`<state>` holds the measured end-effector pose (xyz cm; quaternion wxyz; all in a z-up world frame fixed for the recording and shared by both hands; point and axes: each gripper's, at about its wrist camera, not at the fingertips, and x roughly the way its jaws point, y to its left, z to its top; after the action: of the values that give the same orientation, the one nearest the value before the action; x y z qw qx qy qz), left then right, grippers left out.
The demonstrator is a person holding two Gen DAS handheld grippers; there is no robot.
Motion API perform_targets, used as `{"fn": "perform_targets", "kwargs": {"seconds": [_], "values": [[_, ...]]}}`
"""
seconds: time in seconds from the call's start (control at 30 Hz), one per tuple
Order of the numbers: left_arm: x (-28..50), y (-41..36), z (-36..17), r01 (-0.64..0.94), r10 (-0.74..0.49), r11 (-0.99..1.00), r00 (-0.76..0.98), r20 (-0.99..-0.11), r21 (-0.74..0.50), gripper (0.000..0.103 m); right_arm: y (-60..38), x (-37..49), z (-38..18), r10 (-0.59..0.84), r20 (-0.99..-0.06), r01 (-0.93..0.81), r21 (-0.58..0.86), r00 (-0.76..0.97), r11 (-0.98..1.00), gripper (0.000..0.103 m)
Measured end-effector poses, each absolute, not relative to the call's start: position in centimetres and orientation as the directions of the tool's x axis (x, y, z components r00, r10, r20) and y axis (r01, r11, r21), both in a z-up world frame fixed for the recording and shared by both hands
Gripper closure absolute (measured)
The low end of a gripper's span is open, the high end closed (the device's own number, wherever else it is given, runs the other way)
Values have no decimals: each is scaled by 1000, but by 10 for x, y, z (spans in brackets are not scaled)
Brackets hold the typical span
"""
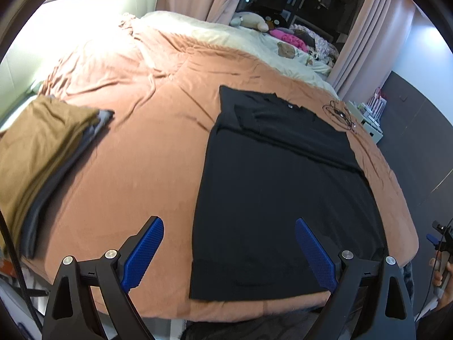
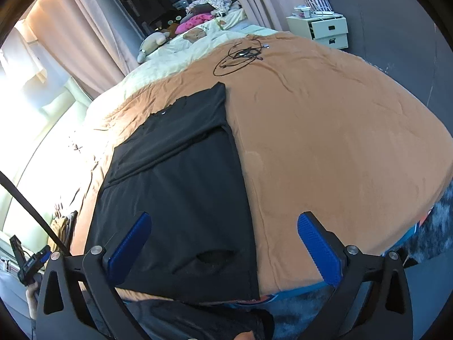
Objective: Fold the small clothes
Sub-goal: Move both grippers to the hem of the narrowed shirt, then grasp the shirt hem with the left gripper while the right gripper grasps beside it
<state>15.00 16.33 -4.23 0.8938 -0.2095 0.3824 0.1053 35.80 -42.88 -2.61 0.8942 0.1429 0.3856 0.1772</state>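
Both tongs wide open, empty, black shirt [image 1: 271,187] flat, folded stack [image 1: 42,153] left cam only, nightstand [image 2: 325,31] right cam only

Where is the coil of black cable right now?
The black cable lies on the orange bedspread past the far end of the black shirt, toward the white nightstand.

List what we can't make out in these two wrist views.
- Black shirt: near hem corner hidden behind the left gripper finger, left wrist view.
- Folded stack: cut off by the fisheye edge; layer count unclear.
- Coiled cable: too small to identify.
- Right gripper: its left finger covers part of the shirt.
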Motion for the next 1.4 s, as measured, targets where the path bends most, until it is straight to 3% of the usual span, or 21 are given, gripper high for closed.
{"fn": "perform_targets", "kwargs": {"seconds": [0.07,0.33,0.43,0.5,0.73,0.87,0.93,1.03,1.23,1.27,1.33,1.37,1.4], "values": [[147,161,-53,-352,27,889,677,-735,-291,0,-433,356,-29,440,-635,-219,398,636,891,0],[139,169,-96,-361,-22,867,661,-750,-343,3,-438,361,-69,478,-652,-243,421,589,874,0],[142,175,-110,-362,-55,855,649,-759,-371,20,-436,371,-85,504,-652,-251,446,566,859,8],[146,178,-121,-367,-77,846,634,-769,-387,31,-436,377,-98,518,-663,-250,461,541,851,25],[156,185,-150,-383,-132,822,593,-794,-423,56,-438,400,-131,549,-692,-232,504,469,832,34],[161,188,-160,-379,-165,805,596,-786,-456,61,-440,410,-145,576,-695,-224,535,430,814,43],[163,189,-163,-372,-182,798,600,-779,-474,63,-444,413,-149,587,-686,-224,549,430,805,43],[165,191,-168,-374,-206,783,598,-775,-497,73,-455,417,-152,629,-649,-217,601,428,769,43],[158,191,-171,-363,-246,758,609,-754,-541,75,-472,405,-172,702,-580,-215,687,413,695,49],[157,191,-171,-365,-245,759,607,-756,-539,81,-473,404,-178,706,-574,-213,693,415,689,53],[157,191,-171,-373,-240,757,604,-760,-536,90,-475,404,-185,713,-565,-205,705,416,679,72],[158,193,-170,-377,-238,755,606,-759,-537,91,-476,404,-189,712,-569,-195,708,412,679,88],[158,193,-168,-383,-232,752,608,-759,-537,91,-477,405,-192,715,-570,-177,719,404,673,89]]}}
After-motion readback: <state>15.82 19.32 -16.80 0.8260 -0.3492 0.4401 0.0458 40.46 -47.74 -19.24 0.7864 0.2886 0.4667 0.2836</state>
